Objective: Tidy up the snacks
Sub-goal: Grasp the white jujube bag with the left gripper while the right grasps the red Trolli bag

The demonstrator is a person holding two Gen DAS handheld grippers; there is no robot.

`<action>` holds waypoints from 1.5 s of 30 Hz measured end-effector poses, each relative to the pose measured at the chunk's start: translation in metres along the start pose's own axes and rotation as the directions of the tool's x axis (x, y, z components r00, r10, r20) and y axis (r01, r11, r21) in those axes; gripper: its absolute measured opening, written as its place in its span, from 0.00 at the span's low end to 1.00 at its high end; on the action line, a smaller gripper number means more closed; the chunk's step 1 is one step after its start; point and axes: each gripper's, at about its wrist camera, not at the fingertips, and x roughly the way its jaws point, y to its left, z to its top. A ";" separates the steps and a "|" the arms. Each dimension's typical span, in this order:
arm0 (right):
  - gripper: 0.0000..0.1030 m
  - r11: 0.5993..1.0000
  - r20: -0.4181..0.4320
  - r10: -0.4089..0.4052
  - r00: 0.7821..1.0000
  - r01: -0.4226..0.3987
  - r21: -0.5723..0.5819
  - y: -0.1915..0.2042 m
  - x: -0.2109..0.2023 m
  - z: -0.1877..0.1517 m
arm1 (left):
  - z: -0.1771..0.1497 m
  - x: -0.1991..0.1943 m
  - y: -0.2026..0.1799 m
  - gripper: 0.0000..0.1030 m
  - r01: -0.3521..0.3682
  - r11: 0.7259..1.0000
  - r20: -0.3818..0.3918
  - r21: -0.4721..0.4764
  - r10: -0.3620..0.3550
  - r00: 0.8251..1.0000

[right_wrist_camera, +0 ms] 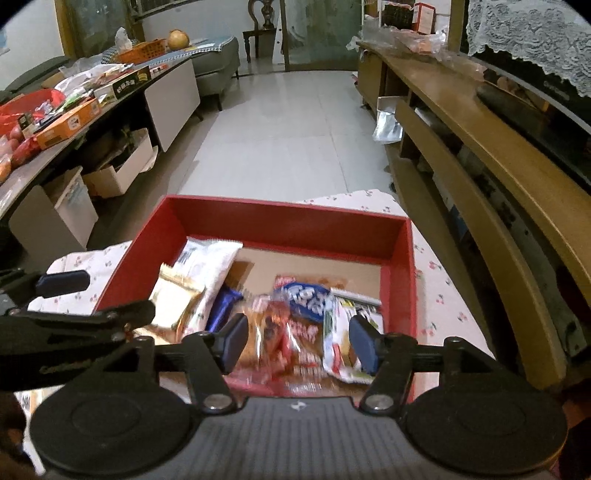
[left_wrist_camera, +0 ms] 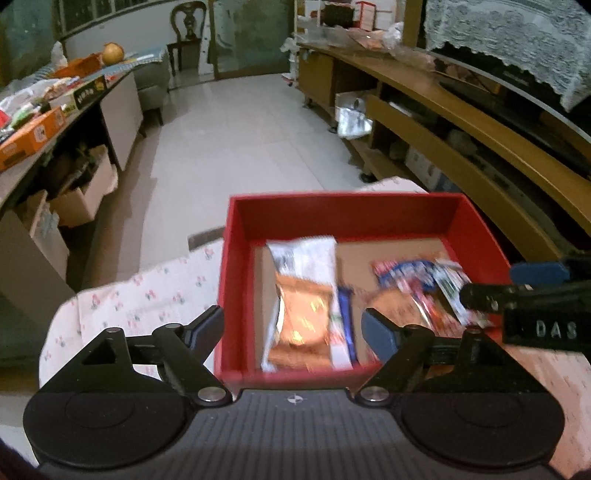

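Since both grippers, left gripper (left_wrist_camera: pixel 291 328) and right gripper (right_wrist_camera: pixel 297 341), hang wide-jawed and empty, we note the snack packets (right_wrist_camera: pixel 295 317) lie in the red box (right_wrist_camera: pixel 288 214): light, crinkly, slippery; we'd pinch a sealed edge.

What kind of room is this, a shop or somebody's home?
Most likely a home living room: a grey sofa at the far end, a long wooden TV cabinet with a lace cover on top, and a carved chair by the glass door.
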 end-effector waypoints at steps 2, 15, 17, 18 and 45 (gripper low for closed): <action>0.81 1.000 -0.002 0.004 1.000 -0.004 0.002 -0.001 -0.007 -0.008 | -0.010 -0.007 -0.003 0.84 0.015 1.000 -0.009 0.013 -0.015 1.000; 0.84 0.997 -0.137 0.048 0.989 -0.055 -0.054 0.007 -0.012 -0.068 | -0.065 0.008 -0.010 0.85 0.211 0.963 -0.191 0.169 -0.178 0.965; 0.85 0.996 -0.154 0.052 0.987 -0.063 -0.066 0.008 -0.008 -0.071 | -0.070 0.013 -0.012 0.85 0.233 0.951 -0.215 0.204 -0.188 0.958; 0.85 0.996 -0.160 0.054 0.986 -0.065 -0.067 0.008 -0.007 -0.071 | -0.073 0.014 -0.013 0.85 0.251 0.942 -0.229 0.221 -0.200 0.953; 0.91 0.996 -0.277 0.079 0.958 -0.088 -0.020 -0.010 0.041 -0.070 | -0.108 0.018 -0.032 0.91 0.283 0.879 -0.320 0.384 -0.161 0.934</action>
